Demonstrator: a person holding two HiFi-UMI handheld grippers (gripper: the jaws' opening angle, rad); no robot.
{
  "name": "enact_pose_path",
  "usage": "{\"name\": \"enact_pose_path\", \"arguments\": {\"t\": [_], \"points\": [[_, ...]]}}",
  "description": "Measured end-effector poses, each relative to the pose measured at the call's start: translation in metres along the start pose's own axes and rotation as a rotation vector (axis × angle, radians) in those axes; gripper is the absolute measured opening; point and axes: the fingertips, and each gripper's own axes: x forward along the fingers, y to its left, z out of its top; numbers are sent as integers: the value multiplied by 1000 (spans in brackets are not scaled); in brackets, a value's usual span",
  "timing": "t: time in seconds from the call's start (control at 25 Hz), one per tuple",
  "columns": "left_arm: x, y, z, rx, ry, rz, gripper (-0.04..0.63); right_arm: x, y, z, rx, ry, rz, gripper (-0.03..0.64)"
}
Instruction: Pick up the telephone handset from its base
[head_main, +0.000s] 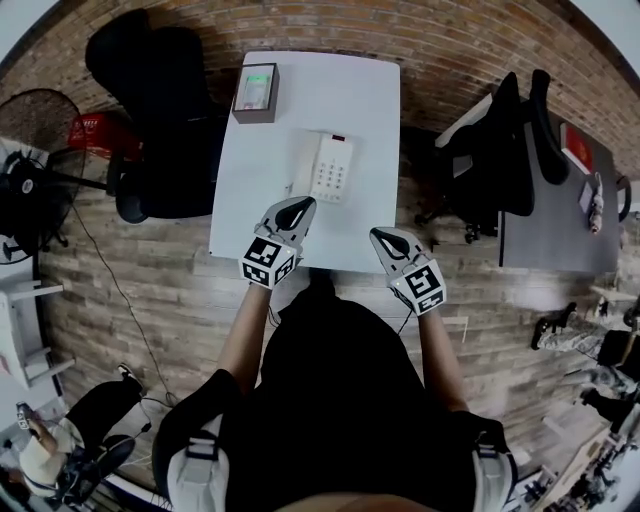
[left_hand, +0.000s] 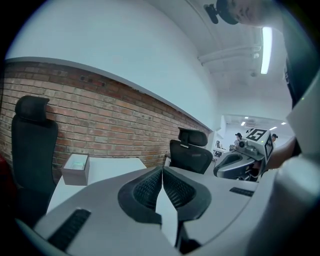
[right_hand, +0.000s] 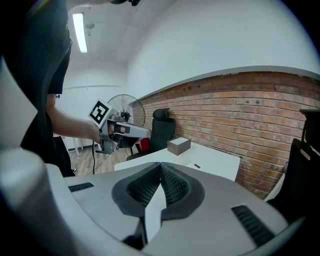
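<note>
A white telephone (head_main: 328, 166) lies on the white table (head_main: 350, 100), its handset (head_main: 302, 168) resting along the left side of the base. My left gripper (head_main: 301, 206) hovers over the table's near edge, just short of the handset, shut with nothing between its pads. My right gripper (head_main: 380, 236) hangs to the right at the near edge, also shut and holding nothing. In the left gripper view the jaws (left_hand: 162, 170) meet and the right gripper (left_hand: 240, 160) shows beside them. The right gripper view shows its own closed jaws (right_hand: 160, 165) and the left gripper (right_hand: 120, 131). The phone is hidden in both gripper views.
A grey box (head_main: 256, 92) with a green-lit top stands at the table's far left corner, also seen as the box (left_hand: 76, 169) and the box (right_hand: 179, 145). A black office chair (head_main: 165, 110) is left of the table, another chair (head_main: 490, 150) and a dark desk (head_main: 555, 200) right. A fan (head_main: 40, 150) stands far left.
</note>
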Motion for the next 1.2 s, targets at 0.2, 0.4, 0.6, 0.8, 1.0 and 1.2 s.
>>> {"name": "enact_pose_path", "arguments": {"t": [0.2, 0.4, 0.6, 0.8, 1.0, 1.2], "points": [[15, 29, -6, -28, 14, -10, 23, 25, -5, 9, 6, 0, -21, -2], [33, 45, -7, -66, 0, -6, 23, 36, -11, 18, 67, -34, -30, -2], [49, 58, -20, -49, 33, 30, 23, 43, -29, 21, 61, -31, -26, -2], [60, 70, -34, -74, 59, 90, 23, 49, -53, 16, 51, -23, 3, -2], [73, 80, -34, -98, 75, 161, 25, 56, -79, 11, 22, 1, 51, -2], [90, 94, -53, -100, 132, 210, 25, 68, -96, 13, 13, 15, 85, -2]]}}
